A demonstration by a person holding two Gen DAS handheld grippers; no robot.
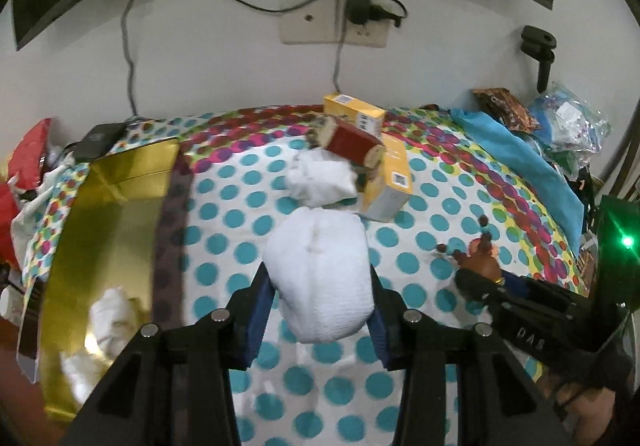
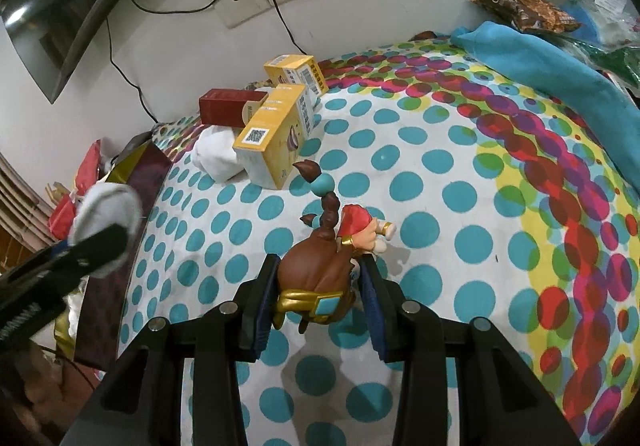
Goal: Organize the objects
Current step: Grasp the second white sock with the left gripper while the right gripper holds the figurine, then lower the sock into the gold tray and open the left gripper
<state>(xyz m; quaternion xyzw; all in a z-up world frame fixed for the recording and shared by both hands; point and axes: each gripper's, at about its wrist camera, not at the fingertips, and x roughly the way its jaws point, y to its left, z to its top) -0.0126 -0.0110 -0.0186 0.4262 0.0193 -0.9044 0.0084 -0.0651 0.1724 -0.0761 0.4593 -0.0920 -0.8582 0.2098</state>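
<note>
White bundle (image 1: 320, 274) gripped, second bundle (image 1: 322, 182) lying, two yellow boxes (image 1: 386, 182)

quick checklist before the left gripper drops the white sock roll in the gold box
1. Left gripper grip on the white sock roll: pads press both sides, ok.
2. Roll lifted off the dotted cloth: looks raised, cannot tell for certain.
3. Gold box open, with room: open, white items only at its near end, ok.
4. Path to the box: its dark wall stands between roll and box, so the roll must pass over it; clearance cannot tell.
5. Right gripper out of the way: off to the right, shut on the brown figurine, ok.
</note>
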